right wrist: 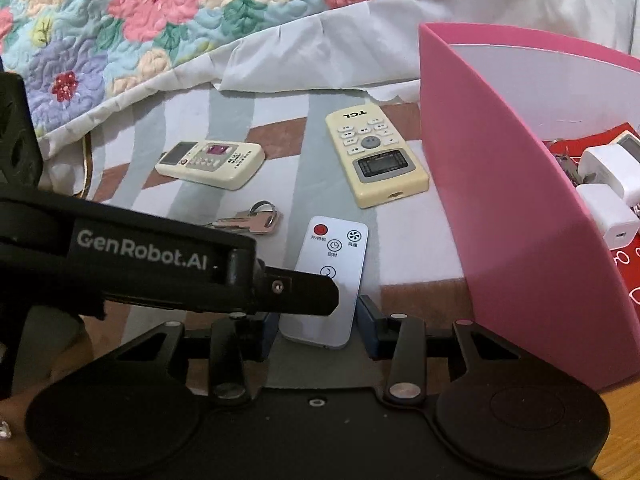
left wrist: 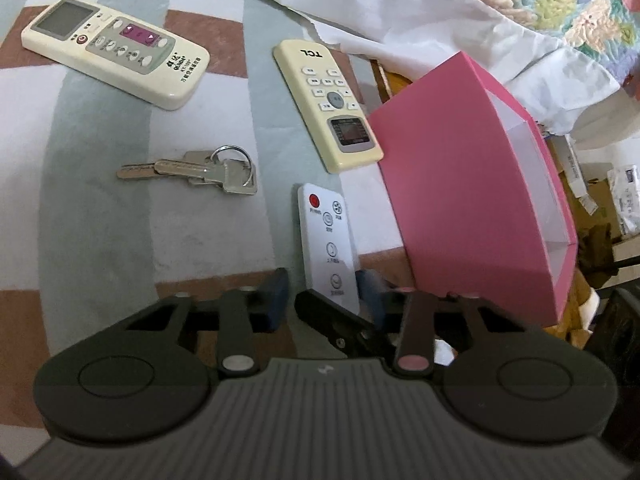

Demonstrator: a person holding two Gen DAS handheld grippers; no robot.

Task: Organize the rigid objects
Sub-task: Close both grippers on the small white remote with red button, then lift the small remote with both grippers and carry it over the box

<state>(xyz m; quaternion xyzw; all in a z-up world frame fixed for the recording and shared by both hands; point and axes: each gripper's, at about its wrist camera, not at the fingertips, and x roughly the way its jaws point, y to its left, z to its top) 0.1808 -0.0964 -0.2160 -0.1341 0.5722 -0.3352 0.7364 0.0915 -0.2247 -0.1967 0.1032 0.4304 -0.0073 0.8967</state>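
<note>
A small white remote (left wrist: 326,236) (right wrist: 332,276) lies on the striped sheet, red button at its far end. My left gripper (left wrist: 324,294) hangs over its near end, jaws narrowly apart and pressing on nothing. In the right wrist view its black finger (right wrist: 304,290) crosses above the remote. My right gripper (right wrist: 318,324) has a blue pad on each side of the remote's near end, with slim gaps showing. A cream TCL remote (left wrist: 328,104) (right wrist: 376,156), a second cream remote (left wrist: 116,52) (right wrist: 210,164) and a bunch of keys (left wrist: 208,170) (right wrist: 252,220) lie beyond.
A pink box (left wrist: 460,200) (right wrist: 500,220) stands close on the right and holds white chargers (right wrist: 608,172) and other small items. A floral quilt (right wrist: 140,20) with a white edge is heaped along the far side. A person's hand (right wrist: 12,420) shows at the lower left.
</note>
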